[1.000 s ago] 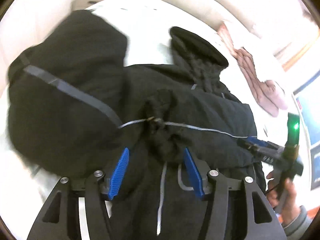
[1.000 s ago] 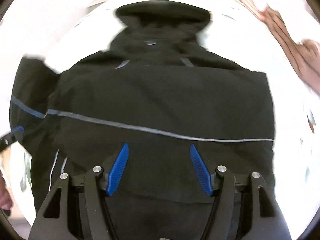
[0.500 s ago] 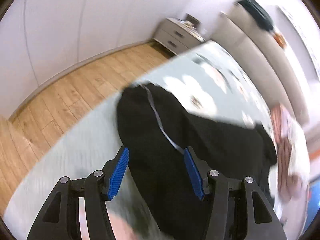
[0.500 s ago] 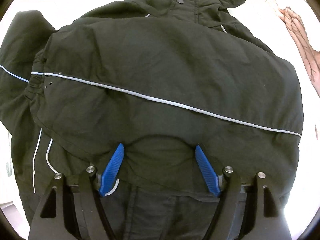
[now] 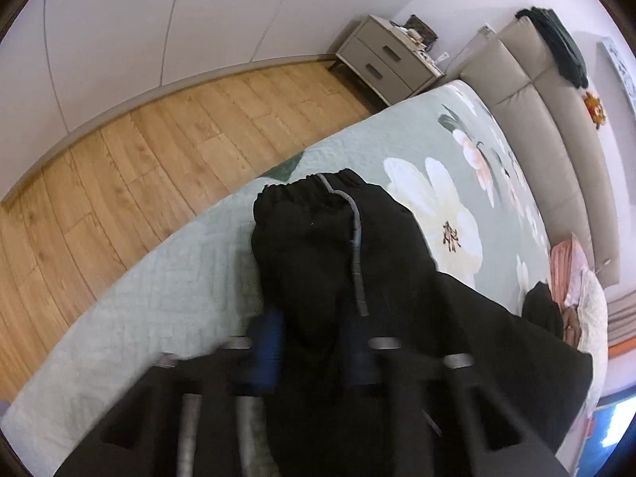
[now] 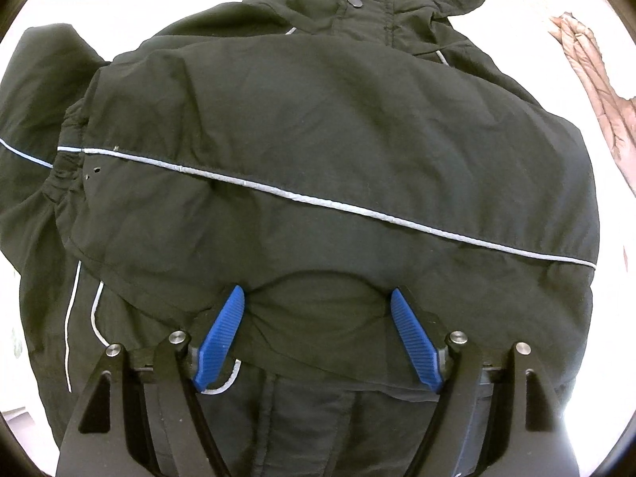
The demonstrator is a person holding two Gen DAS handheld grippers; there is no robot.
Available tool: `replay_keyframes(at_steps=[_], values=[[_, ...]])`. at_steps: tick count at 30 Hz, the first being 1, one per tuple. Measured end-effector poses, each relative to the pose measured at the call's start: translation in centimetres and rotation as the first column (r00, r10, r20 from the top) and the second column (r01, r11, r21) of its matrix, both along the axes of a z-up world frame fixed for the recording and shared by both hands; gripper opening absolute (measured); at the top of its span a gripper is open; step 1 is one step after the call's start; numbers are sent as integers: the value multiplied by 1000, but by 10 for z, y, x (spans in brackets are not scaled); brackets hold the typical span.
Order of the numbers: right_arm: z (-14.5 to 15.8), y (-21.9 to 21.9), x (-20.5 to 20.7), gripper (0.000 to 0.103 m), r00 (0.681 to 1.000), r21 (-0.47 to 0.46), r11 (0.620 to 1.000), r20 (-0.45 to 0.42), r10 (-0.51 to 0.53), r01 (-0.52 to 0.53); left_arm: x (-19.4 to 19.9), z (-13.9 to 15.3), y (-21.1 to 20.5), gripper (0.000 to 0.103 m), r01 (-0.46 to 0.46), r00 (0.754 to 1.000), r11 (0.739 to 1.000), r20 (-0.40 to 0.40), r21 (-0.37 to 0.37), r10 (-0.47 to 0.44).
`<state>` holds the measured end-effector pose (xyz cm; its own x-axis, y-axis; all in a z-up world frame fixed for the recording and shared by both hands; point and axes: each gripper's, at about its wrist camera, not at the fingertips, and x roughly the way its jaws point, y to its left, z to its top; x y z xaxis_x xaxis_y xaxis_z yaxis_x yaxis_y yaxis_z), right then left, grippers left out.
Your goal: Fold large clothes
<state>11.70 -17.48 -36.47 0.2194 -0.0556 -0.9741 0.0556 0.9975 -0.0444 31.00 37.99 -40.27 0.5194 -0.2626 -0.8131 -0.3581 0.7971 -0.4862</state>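
Note:
A large black jacket (image 6: 338, 151) with a thin grey reflective stripe lies on the bed, hood at the far end. My right gripper (image 6: 318, 310) is open and presses down on the jacket's folded lower part, fabric bulging between its blue fingers (image 6: 222, 330). In the left wrist view the jacket's sleeve (image 5: 318, 246), with its elastic cuff at the far end, runs between the blurred blue fingers of my left gripper (image 5: 314, 342), which stand close against the sleeve.
The bed has a pale green floral quilt (image 5: 437, 167) and a beige padded headboard (image 5: 556, 127). Wooden floor (image 5: 139, 167) lies left of the bed, with a grey nightstand (image 5: 389, 63). Pink clothes (image 6: 596, 91) lie at the bed's right side.
My left gripper swung from the jacket's middle to the sleeve and narrowed around it. My right gripper moved down onto the jacket and stays open.

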Motion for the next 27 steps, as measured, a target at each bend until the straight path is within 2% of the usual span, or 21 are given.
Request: replay_keyframes(at_steps=[1, 3, 6, 8, 9, 11, 13, 15, 18, 21, 24, 27], values=[[4, 5, 1, 76, 1000, -4, 1000, 6, -5, 5, -5, 7, 2, 14, -10, 1000, 1000, 12, 8, 10], [19, 20, 3, 75, 999, 21, 1000, 54, 6, -8, -17, 29, 7, 13, -50, 998, 995, 48, 92, 46], [45, 56, 10, 73, 986, 65, 996, 154, 56, -67, -55, 73, 24, 13, -175, 980, 949, 135, 261, 144], [51, 84, 17, 66, 977, 119, 986, 191, 92, -116, -79, 88, 40, 13, -228, 970, 923, 152, 311, 189], [50, 102, 22, 60, 972, 135, 979, 197, 124, -153, -85, 91, 44, 13, -225, 971, 918, 152, 327, 184], [39, 128, 30, 58, 968, 105, 977, 186, 166, -187, -97, 92, 42, 13, -188, 980, 906, 138, 379, 145], [11, 144, 39, 57, 976, 106, 975, 119, 180, -193, -104, 92, 31, 13, -126, 988, 912, 128, 390, 82], [-10, 145, 45, 61, 983, 153, 972, 68, 169, -177, -110, 97, 13, 13, -66, 990, 915, 139, 397, 11], [2, 136, 48, 60, 985, 214, 961, 65, 162, -172, -121, 113, -27, 13, 30, 977, 912, 182, 409, -114], [21, 118, 35, 60, 986, 226, 961, 96, 140, -158, -134, 134, -81, 13, 138, 942, 895, 222, 424, -250], [35, 94, 12, 60, 988, 226, 966, 114, 99, -123, -150, 154, -145, 13, 265, 879, 862, 260, 432, -400], [39, 64, -14, 60, 994, 246, 967, 106, 40, -65, -168, 169, -216, 13, 378, 800, 812, 285, 445, -528]])
